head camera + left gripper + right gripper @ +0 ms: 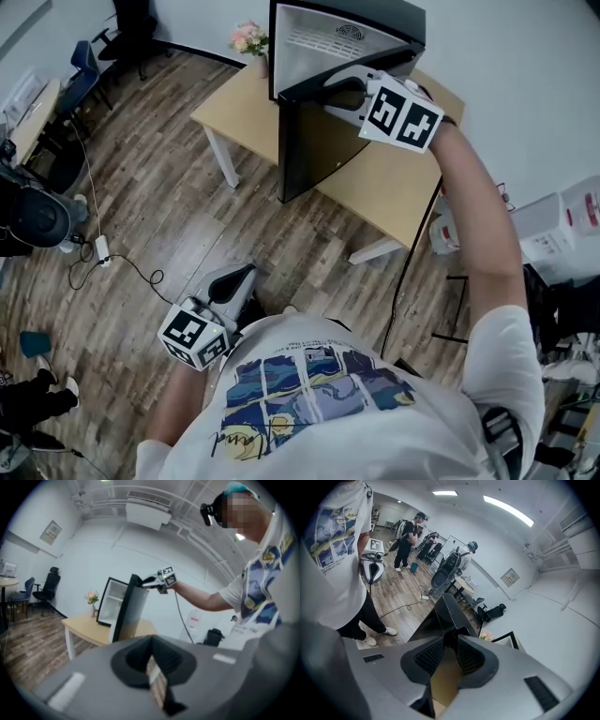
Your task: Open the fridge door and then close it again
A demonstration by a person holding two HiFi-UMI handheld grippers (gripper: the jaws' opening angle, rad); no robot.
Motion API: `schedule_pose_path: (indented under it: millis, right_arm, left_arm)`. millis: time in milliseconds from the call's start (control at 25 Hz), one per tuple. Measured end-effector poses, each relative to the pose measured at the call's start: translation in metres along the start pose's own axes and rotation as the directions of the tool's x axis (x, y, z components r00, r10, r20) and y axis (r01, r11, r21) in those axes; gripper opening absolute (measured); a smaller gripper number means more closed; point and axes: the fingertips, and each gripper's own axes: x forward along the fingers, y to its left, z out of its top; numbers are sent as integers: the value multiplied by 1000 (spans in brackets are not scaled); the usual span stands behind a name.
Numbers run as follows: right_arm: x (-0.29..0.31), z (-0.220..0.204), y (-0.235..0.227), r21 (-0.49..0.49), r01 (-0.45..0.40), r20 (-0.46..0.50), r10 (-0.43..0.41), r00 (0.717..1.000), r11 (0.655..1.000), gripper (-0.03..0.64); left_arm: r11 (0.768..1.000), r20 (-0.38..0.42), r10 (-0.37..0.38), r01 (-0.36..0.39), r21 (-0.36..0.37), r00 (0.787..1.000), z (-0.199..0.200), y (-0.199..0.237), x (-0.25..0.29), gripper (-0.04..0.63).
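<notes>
Only right gripper view shows us right gripper [450,641] jaws clamped on open fridge door [449,612] edge; left gripper [152,667] near-closed, empty

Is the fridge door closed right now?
No, the fridge door stands swung out from the fridge, whose white inside shows, with the right gripper at its top edge.

We note the small black fridge [323,52] upright on the table [394,192], its door [314,141] swung wide open.
</notes>
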Motion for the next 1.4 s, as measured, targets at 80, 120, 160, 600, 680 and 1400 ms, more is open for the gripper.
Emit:
schedule_pose_path:
  millis: [80,120,160,600,680,1400]
  right_arm:
    - [-4,-1,4,-5,-4,3,4,1000,1000,67]
    - [-7,-2,6,-8,-6,4,6,1000,1000,67]
    - [-9,-3,7,-11,-8,4,8,1000,1000,67]
    - [-37,-12,29,-33,-20,-14,19,1000,999,71]
    - [-43,-15,32,-36,-18,-20,18,1000,999,72]
    - [-88,-45,60,-68,-43,-39,40,998,997,78]
  left_arm:
    - [1000,-3,-9,9,4,1000,1,-4,3,8]
    - [1000,-3,-13,14,7,1000,1,-6,5,8]
    - [1000,-4,-17,17,10,1000,1,-8,7,8]
    - [998,-20,-50,51,32,999,-1,-24,13,8]
    - [998,-24,-58,58,36,998,-3,-27,16,8]
    - [991,-34,-109,111,73,994,-1,-48,33,8]
